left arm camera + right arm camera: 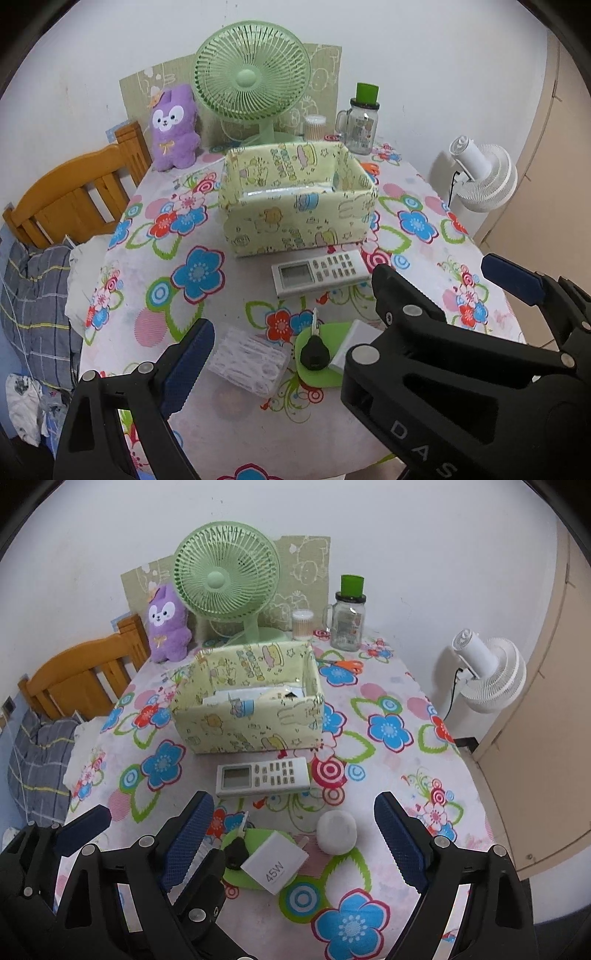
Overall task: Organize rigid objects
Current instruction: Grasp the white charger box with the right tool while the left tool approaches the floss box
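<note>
A white remote (319, 273) (263, 774) lies in front of the patterned box (295, 221) (247, 723). Nearer me, a black key (314, 354) and a white 45W charger (275, 864) rest on a green mat (321, 380). A clear plastic case (247, 360) lies left of them and a round white object (337, 831) lies to the right. My left gripper (295, 332) hangs open above the case and key, its right finger hidden. My right gripper (294, 805) hangs open above the charger and round object, touching neither, and crosses over the left gripper.
At the table's back stand a green fan (251, 81), a purple plush (173, 129), a glass jar (360, 125) and a swab tub (302, 624). Orange scissors (347, 665) lie behind the box. A wooden chair (74, 199) is on the left, a white floor fan (487, 672) on the right.
</note>
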### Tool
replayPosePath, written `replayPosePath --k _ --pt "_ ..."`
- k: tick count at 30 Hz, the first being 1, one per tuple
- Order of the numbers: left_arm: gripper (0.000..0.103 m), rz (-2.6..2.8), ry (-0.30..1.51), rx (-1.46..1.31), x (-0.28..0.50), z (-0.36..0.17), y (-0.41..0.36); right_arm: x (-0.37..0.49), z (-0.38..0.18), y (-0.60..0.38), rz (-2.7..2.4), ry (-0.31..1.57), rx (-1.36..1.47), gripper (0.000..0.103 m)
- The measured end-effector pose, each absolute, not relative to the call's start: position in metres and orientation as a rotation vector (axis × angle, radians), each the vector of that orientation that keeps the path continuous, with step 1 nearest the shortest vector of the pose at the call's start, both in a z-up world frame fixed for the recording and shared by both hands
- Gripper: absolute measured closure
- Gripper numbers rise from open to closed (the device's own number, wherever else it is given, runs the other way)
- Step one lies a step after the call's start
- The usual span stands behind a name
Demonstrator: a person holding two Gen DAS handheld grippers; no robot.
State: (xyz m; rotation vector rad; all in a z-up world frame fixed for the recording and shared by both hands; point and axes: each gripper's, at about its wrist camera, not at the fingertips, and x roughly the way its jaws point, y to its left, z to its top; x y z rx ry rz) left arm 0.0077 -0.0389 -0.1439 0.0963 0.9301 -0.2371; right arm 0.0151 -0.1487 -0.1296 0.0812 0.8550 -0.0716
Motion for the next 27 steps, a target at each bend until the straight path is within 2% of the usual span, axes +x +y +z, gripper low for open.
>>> replayPosePath --k 27 --pt "0.008 -0.184 1.051 0.101 0.026 -0.241 -0.004 0.027 -0.230 -0.128 -0.096 0.996 0.099 0.013"
